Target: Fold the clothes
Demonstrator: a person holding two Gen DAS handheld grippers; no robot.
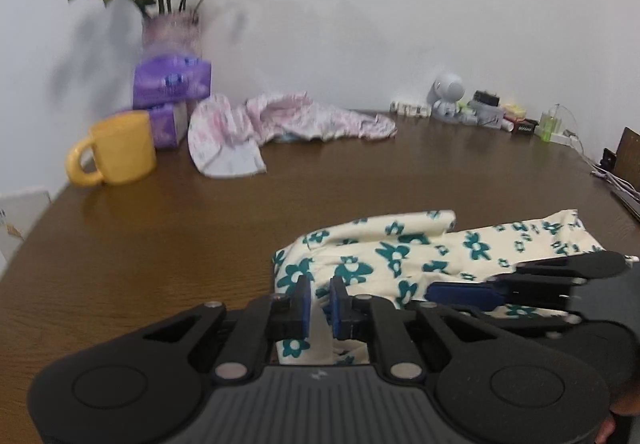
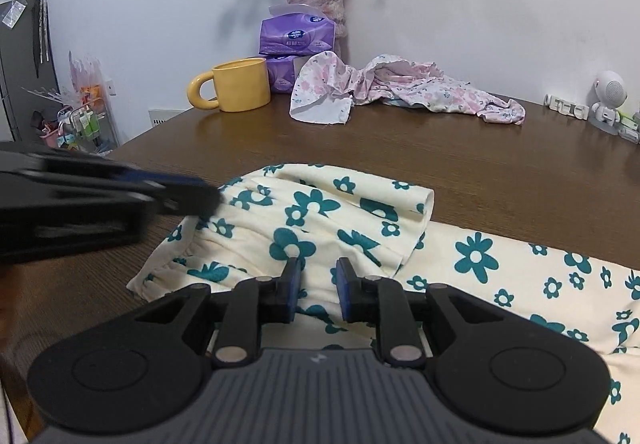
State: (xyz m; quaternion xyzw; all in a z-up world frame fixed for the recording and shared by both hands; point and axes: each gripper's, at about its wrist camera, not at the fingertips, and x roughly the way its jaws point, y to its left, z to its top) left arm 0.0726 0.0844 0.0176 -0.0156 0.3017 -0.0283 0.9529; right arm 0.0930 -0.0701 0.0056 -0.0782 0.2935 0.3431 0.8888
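— Clothes first: where is the cream garment with teal flowers (image 2: 320,212)?
— On the near part of the brown table (image 2: 460,164), partly folded over itself.
— Left gripper (image 1: 320,294)?
— Pinched on a fold of that garment — pale cloth sits between its blue pads.
— And the right gripper (image 2: 318,276)?
— Over the cloth with jaws a little apart; whether it grips, I cannot tell.
— Behind?
— Yellow mug (image 2: 236,86), purple tissue packs (image 2: 294,34), a pink floral garment (image 2: 408,88).

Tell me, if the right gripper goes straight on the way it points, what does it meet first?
Probably the cream garment with teal flowers, directly ahead of the right gripper; depth is hard to judge.
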